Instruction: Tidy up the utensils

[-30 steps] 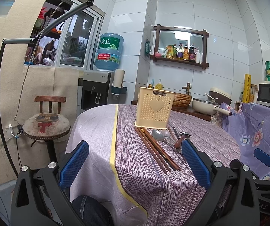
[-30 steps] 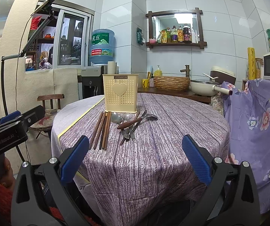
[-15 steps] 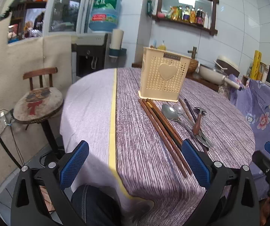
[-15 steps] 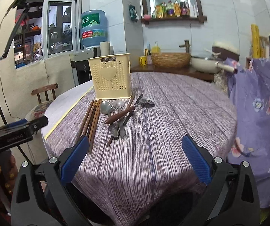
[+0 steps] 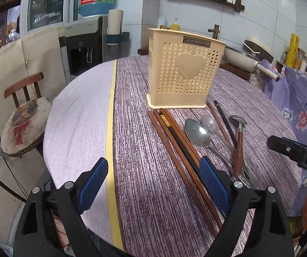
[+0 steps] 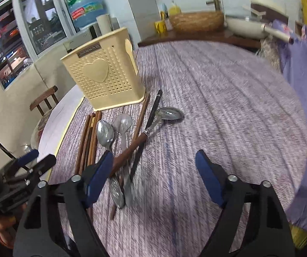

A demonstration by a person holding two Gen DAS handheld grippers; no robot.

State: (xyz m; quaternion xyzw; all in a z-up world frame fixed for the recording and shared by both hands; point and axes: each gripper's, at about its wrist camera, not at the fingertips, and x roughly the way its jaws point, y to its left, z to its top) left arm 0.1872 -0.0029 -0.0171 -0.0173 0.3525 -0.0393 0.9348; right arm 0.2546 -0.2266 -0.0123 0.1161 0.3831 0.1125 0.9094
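- Brown wood: the chopsticks [image 5: 175,145] lie in a tight bundle on the desk [image 5: 136,171], long axis running from the foot of the cream basket [image 5: 183,72] back toward the person. Their near ends pass under the right-hand finger of the left claw [image 5: 153,182], so this claw is the nearer one to them.
- The left claw hangs above the desk, tilted down. Its jaws have just been closing a little yet stand wide, with only cloth and the chopstick ends showing in the gap; it holds nothing.
- To the right of the chopsticks lie two steel spoons [image 6: 112,130], bowls toward the basket, and a wood-handled spoon [image 6: 153,128] crossed slantwise over them.
- The right claw [image 6: 153,177] is above the near ends of these, its left-hand finger in front of the brown handle. Its jaws have also just been narrowing but remain well apart and empty.
- Judgement: each claw needs to shift sideways to straddle its piece across the long axis.
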